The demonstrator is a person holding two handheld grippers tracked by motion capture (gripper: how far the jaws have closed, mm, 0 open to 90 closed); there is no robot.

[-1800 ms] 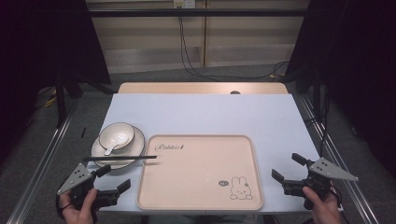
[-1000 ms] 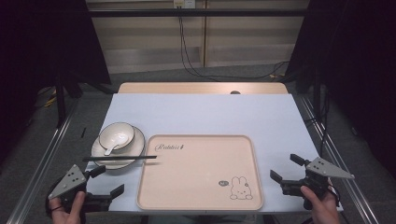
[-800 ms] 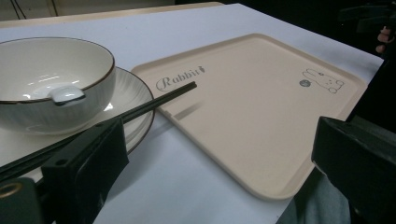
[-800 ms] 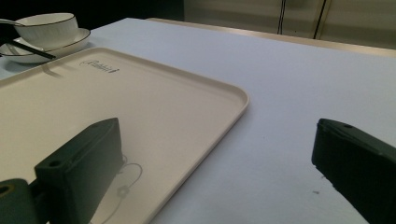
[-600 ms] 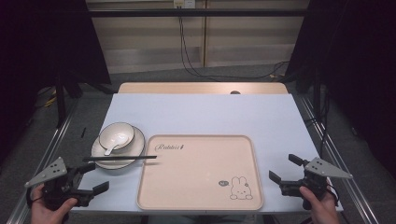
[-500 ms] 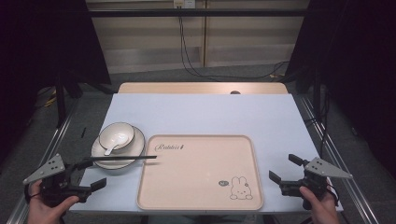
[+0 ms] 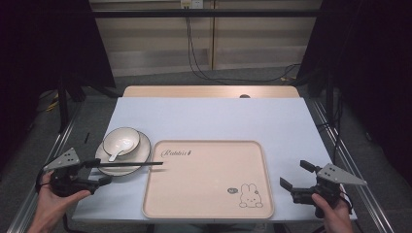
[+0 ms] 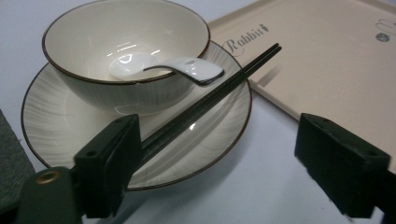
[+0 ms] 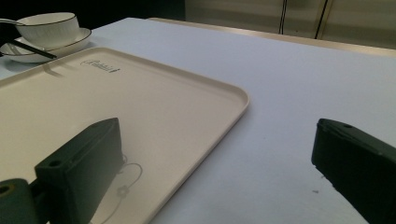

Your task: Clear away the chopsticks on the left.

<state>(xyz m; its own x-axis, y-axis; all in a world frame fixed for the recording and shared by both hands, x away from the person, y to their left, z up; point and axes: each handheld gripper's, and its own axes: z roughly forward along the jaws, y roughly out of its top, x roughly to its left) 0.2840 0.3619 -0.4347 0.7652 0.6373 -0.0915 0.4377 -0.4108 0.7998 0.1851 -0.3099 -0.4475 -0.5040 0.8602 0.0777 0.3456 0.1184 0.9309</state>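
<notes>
The left gripper (image 7: 99, 171) is held with jaws spread just beside the chopsticks (image 8: 210, 95), which are laid across the plate (image 8: 42, 116) beside the bowl (image 8: 93, 88) onto the tray (image 7: 209, 194). The right gripper (image 7: 294, 175) is held spread near the tray's right edge.

Overhead light is even on my table (image 7: 252, 116), surroundings go near black. Glare streaks inside the bowl (image 8: 126, 51) and on the spoon (image 8: 187, 67). My 2 close cameras blur the near jaws; chopsticks (image 8: 210, 98) cast soft shadows.
</notes>
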